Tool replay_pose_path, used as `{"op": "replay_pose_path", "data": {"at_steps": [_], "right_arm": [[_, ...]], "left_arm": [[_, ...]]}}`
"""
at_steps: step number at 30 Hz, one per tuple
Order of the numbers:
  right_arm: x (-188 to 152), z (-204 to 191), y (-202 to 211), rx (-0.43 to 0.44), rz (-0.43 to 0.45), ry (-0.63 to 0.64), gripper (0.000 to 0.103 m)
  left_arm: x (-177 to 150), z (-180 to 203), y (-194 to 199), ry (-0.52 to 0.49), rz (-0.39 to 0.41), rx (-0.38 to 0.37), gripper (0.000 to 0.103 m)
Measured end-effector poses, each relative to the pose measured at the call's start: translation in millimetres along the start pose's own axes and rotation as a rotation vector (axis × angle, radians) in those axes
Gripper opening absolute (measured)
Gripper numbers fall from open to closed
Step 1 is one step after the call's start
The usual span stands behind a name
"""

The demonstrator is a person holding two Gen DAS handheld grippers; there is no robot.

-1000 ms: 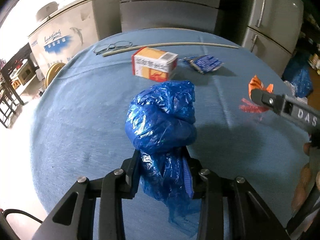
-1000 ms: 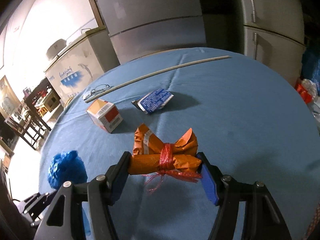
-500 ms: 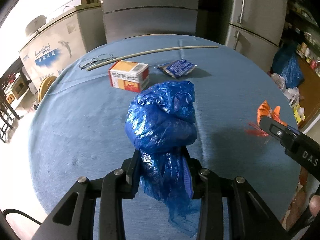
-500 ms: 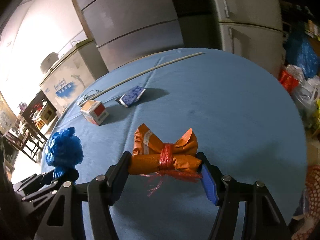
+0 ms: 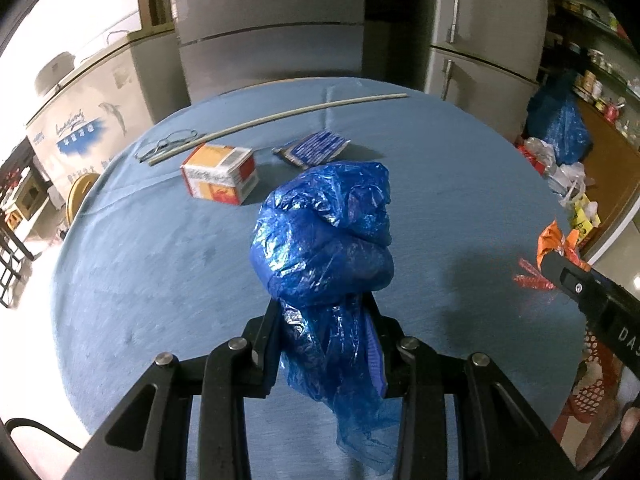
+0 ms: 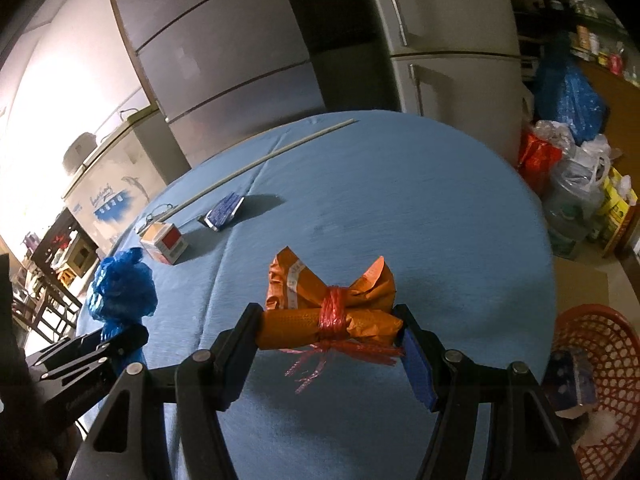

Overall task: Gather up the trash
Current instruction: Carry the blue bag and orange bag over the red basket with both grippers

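A knotted blue plastic bag (image 5: 324, 248) is being clamped by the left gripper (image 5: 325, 354) above a round blue table (image 5: 160, 260). An orange packet (image 6: 328, 304), tied with red string, is being pinched by the right gripper (image 6: 329, 334); a red mesh basket (image 6: 600, 344), seemingly off the table, is being approached.

Black left hand-held gripper (image 5: 325, 344), silver screws, blue pads (image 6: 418, 368), white lettering, black cable
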State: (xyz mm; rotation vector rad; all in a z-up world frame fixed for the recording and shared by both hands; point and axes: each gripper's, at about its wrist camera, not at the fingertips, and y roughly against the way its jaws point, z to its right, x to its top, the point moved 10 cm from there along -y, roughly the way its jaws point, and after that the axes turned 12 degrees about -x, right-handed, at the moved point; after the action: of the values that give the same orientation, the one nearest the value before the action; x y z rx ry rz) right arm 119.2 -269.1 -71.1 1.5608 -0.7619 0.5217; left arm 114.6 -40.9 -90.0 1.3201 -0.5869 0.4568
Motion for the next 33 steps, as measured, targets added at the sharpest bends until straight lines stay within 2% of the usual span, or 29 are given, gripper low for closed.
{"op": "replay_pose_path", "data": {"at_steps": [8, 20, 33], "right_arm": [[-2.3, 36.6, 15.7, -0.035, 0.017, -0.058, 0.068], [-5.7, 96.9, 36.8, -0.107, 0.041, -0.135, 0.068], [-24.8, 180.8, 56.8, -0.216, 0.042, -0.245, 0.068]], "left_arm": [[11.0, 35.0, 0.8, -0.059, 0.006, -0.034, 0.037], [9.7, 93.5, -9.1, -0.165, -0.020, -0.090, 0.037], [5.9, 164.2, -18.0, -0.283, -0.040, -0.164, 0.037]]}}
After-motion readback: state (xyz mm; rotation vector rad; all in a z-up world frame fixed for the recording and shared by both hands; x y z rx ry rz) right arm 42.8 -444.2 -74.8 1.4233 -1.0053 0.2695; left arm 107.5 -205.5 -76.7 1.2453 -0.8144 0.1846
